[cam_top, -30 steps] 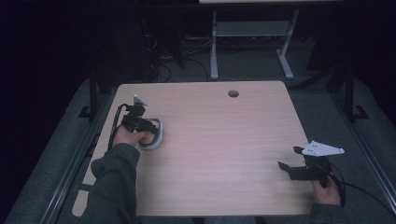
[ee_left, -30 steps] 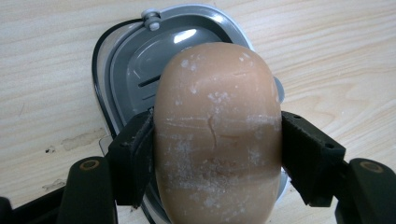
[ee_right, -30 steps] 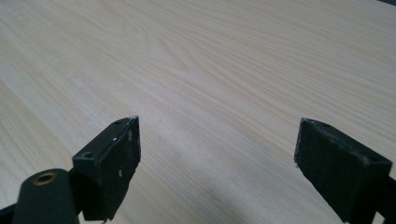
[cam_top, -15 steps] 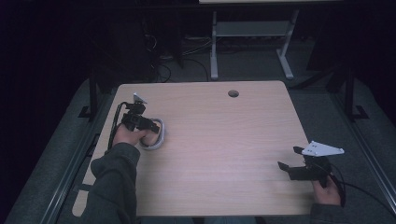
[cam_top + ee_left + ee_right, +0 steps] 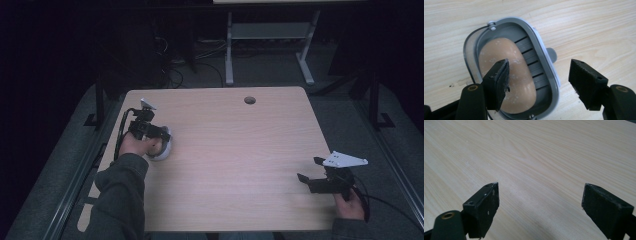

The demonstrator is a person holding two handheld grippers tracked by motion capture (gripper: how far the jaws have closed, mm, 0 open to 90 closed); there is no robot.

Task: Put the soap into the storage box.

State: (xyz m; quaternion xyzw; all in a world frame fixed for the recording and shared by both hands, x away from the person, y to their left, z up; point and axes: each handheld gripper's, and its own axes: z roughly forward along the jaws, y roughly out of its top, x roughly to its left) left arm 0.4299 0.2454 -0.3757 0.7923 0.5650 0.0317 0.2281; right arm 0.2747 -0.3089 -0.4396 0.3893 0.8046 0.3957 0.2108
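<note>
Where the high view looks down on the wooden table (image 5: 235,160), the left gripper (image 5: 159,134) hangs over a grey soap dish (image 5: 164,149) that lies near the table's left edge, about halfway along it. The person's left hand (image 5: 134,145) holds the tool from the near side of the dish, and a dark green sleeve (image 5: 117,200) runs back from it toward the table's near edge. The right gripper (image 5: 309,170) sits well apart from the dish, by the table's near right corner, its jaws spread and pointing back toward the dish, the grey plate (image 5: 345,160) on top of it. A round cable hole (image 5: 249,100) lies far from the dish, near the table's far edge.

In the left gripper view, the soap dish (image 5: 549,75) lies flat on the wood with a tan bar of soap (image 5: 506,75) resting inside on its slotted floor. The left gripper (image 5: 537,80) is spread wide: one jaw stands over the soap, the other over bare wood outside the dish's rim, so the rim lies between them. Whether either pad touches anything cannot be told.

In the right gripper view, the right gripper (image 5: 540,202) holds its jaws wide apart with nothing between them, over bare table (image 5: 536,157).
</note>
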